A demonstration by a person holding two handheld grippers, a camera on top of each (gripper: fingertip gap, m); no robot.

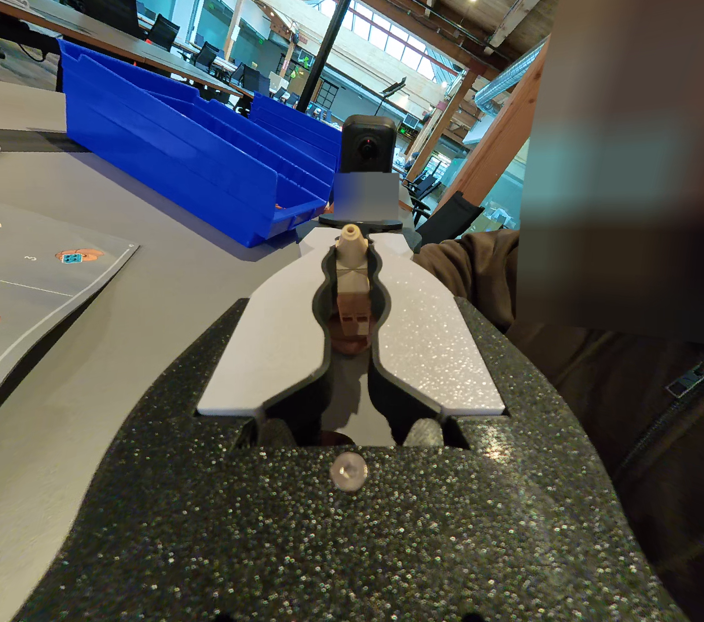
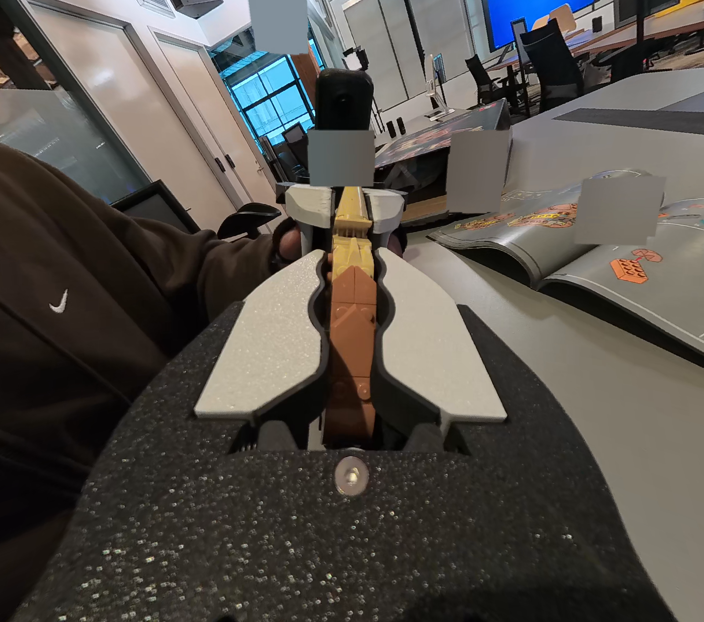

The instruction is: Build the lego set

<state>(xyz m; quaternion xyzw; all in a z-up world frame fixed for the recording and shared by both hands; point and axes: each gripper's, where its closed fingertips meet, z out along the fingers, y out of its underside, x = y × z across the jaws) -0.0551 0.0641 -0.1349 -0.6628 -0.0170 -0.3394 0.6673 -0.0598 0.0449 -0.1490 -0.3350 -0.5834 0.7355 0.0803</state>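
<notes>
Between the two facing grippers runs the lego build (image 2: pixel 352 329) — tan at one end, brown at the other. Left gripper (image 1: pixel 351 253) clenches the tan tip; right gripper (image 2: pixel 352 276) clamps the brown part. Blue bins (image 1: pixel 183 150) stand beside the left gripper, an open instruction booklet (image 2: pixel 594 260) lies on the grey table (image 2: pixel 514 394) — the person's brown sleeve (image 2: pixel 125 260) crowds the near side.
</notes>
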